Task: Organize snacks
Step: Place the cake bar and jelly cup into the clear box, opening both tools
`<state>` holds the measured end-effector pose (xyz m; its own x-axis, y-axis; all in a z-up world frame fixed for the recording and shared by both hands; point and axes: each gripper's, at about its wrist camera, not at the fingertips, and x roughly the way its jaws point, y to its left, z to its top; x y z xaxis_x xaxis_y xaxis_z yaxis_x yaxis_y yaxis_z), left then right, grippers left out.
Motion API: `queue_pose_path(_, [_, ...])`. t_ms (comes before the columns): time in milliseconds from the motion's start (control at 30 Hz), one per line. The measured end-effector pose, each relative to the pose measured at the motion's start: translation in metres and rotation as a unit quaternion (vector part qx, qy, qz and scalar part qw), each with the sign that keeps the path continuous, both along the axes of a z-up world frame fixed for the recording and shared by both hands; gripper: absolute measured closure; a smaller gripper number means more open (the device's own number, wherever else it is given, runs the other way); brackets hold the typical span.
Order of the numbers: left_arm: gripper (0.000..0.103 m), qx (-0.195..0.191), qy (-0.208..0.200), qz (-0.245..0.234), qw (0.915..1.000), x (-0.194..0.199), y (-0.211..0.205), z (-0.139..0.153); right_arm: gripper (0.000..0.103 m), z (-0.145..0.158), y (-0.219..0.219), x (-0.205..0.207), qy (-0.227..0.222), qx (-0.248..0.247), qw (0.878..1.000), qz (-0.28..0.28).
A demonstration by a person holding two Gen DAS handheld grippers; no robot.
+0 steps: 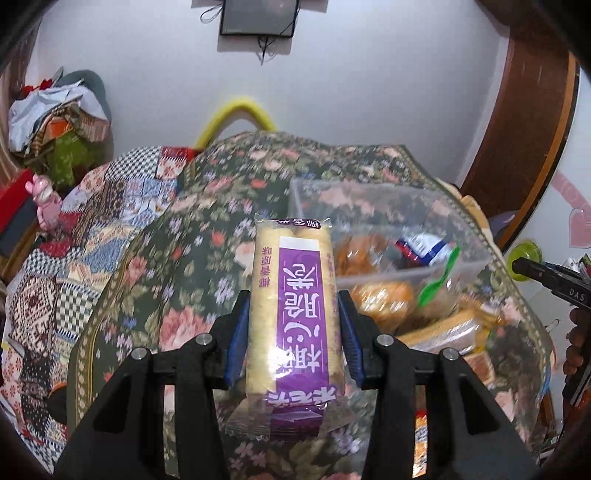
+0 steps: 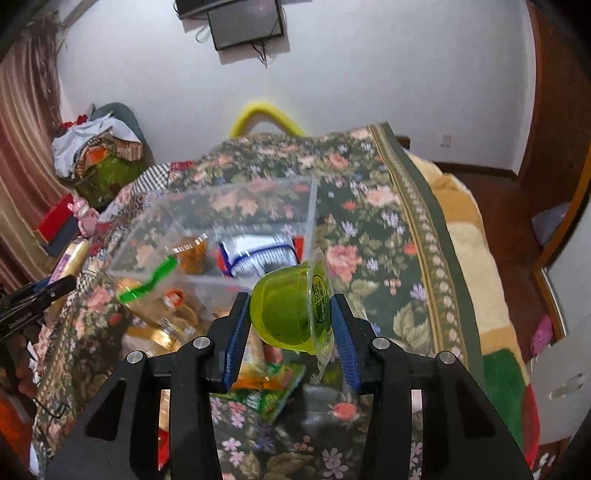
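Holding both grippers above the bed (image 2: 373, 221), we have a snack in each. Our left gripper (image 1: 293, 332) points forward with its blue fingers (image 1: 236, 339) closed on the long sides of a cracker pack (image 1: 293, 317), which lies lengthwise between them, its purple label up and its far end toward the bin (image 1: 388, 266). Our right gripper (image 2: 290, 332) is raised to the right of it, its fingers (image 2: 343, 339) pressed against a green jelly cup (image 2: 284, 314) turned on its side, the printed lid against the right finger. The left view alone shows the right gripper (image 1: 550, 284) at its right edge with the cup (image 1: 524, 256) seen end-on; the right view alone shows the left gripper's tip (image 2: 33, 299) at its left edge with the pack (image 2: 72, 260) beyond it. The clear bin sits on the floral bedspread (image 1: 207, 236) ahead of both grippers and already holds a blue-and-white packet (image 2: 258, 254) and an orange-brown snack bag (image 2: 192, 254). More loose snacks (image 2: 269, 384) lie on the bedspread near the bin, under the right fingers. A yellow tube (image 1: 236, 114) arches behind the bed, and a dark frame (image 2: 245, 24) hangs on the wall.
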<state>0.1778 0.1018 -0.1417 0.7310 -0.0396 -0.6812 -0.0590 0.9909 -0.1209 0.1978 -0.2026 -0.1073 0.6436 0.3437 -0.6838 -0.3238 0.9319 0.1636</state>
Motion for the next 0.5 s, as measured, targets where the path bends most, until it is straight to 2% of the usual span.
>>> queue_pose_path(233, [0.058, 0.003, -0.023, -0.019, 0.9996, 0.025, -0.017, 0.019, 0.063, 0.014, 0.019, 0.007, -0.022, 0.015, 0.999, 0.018])
queue_pose_path(500, [0.058, 0.000, -0.027, -0.035, 0.9990, 0.063, -0.031, 0.025, 0.063, 0.015, 0.047, 0.029, -0.023, 0.022, 0.999, 0.038])
